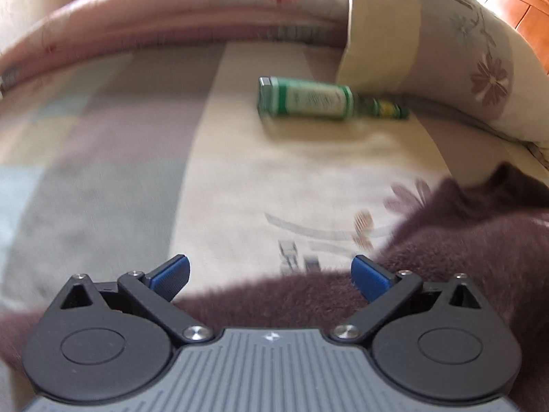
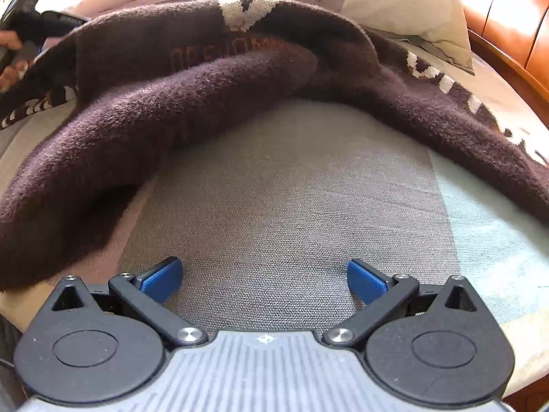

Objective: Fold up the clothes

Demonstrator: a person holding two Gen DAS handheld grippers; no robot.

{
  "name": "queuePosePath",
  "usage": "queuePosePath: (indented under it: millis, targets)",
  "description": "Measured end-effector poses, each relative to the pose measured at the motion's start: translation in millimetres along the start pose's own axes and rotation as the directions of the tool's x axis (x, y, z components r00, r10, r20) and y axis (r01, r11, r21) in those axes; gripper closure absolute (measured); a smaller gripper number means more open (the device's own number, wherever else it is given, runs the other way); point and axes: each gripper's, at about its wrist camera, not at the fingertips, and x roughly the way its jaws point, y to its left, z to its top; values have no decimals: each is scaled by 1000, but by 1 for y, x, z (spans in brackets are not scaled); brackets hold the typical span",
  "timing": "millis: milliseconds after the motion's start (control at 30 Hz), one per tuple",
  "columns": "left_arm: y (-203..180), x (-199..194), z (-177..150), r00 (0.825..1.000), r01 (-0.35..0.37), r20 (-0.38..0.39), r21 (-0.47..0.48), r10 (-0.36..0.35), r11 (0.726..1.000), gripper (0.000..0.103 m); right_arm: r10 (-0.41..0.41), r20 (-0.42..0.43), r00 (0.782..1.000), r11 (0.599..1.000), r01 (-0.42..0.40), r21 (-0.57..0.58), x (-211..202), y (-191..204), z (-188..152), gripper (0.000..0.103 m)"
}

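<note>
A dark brown fuzzy sweater with white knitted lettering lies rumpled on the bed, a long sleeve curving down to the left in the right wrist view. My right gripper is open over bare grey bedsheet, just short of the sweater. In the left wrist view the same sweater fills the lower right and runs under my left gripper, which is open with the fabric edge between and below its blue pads. The other gripper, held in a hand, shows at the far left of the right wrist view.
A green bottle lies on its side on the patterned bedsheet. A flowered pillow leans at the right and a rolled pink quilt lines the back. A wooden headboard stands at the right.
</note>
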Motion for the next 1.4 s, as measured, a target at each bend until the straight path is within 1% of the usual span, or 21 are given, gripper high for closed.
queuePosePath:
  millis: [67,167,267,333,500,567,633,667,733,800,833,900,933,967,1033,1067,1133,1200,1267,1333,1400]
  targets:
    - [1,-16,-24,998,54,-12,17,-54,998,3,0,13,1000,1000,0,-1,0,0,0,0]
    - [-3,-25,-64,985,111,-136,56,-102,992,3,-8,32,999,1000,8,4,2,1,0,0]
    - [-21,-30,-105,975,109,-210,151,-76,982,3,-19,38,999,1000,18,13,1,3,0,0]
    - [-32,-38,-119,980,87,-192,223,-44,971,3,-21,37,999,1000,21,17,-1,4,-1,0]
    - [-30,-72,-113,984,135,-136,168,-113,976,3,-9,26,1000,1000,8,13,-6,2,-6,0]
    - [-27,-87,-108,984,159,-101,152,-144,976,3,-4,21,1000,1000,3,11,-9,1,-8,0]
    - [-22,-97,-102,979,195,-82,111,-187,974,3,-10,30,1000,1000,10,7,-9,2,-11,0]
    - [-17,-98,-100,972,226,-86,69,-219,972,3,-13,32,999,1000,13,7,-10,3,-12,0]
    - [-3,-88,-99,947,298,-114,-46,-301,953,3,-17,32,999,1000,17,9,-10,3,-12,0]
    - [13,-67,-105,920,337,-150,-174,-363,925,3,-18,30,999,1000,17,11,-9,3,-12,0]
    - [19,-55,-108,909,339,-168,-237,-382,910,3,-17,29,999,1000,17,11,-9,3,-12,0]
    - [31,-35,-115,908,324,-163,-308,-385,894,3,-14,28,1000,1000,14,10,-10,2,-12,0]
    - [34,-33,-113,908,336,-136,-326,-395,884,3,-13,28,1000,1000,12,9,-10,2,-12,0]
    - [37,-34,-110,914,330,-121,-337,-388,882,3,-12,28,1000,1000,12,8,-10,1,-12,0]
    - [39,-34,-100,951,247,-106,-299,-290,921,2,-13,31,999,1000,13,7,-9,1,-13,0]
    - [40,-31,-96,962,214,-103,-282,-252,935,2,-15,33,999,1000,14,9,-8,1,-12,0]
    - [40,-26,-90,978,153,-100,-247,-183,957,2,-17,35,999,1000,17,14,-6,1,-11,0]
    - [41,-20,-84,989,91,-94,-213,-113,973,2,-18,38,999,1000,17,19,-5,0,-10,0]
    - [41,-14,-77,995,27,-85,-179,-43,983,1,-16,43,999,1000,15,18,-5,0,-11,0]
    - [42,-9,-71,997,-38,-75,-146,27,989,1,-13,45,999,1000,12,16,-4,-1,-11,0]
    - [35,-13,-71,995,-70,-71,-95,64,993,1,-11,49,999,1000,11,15,-4,-2,-11,0]
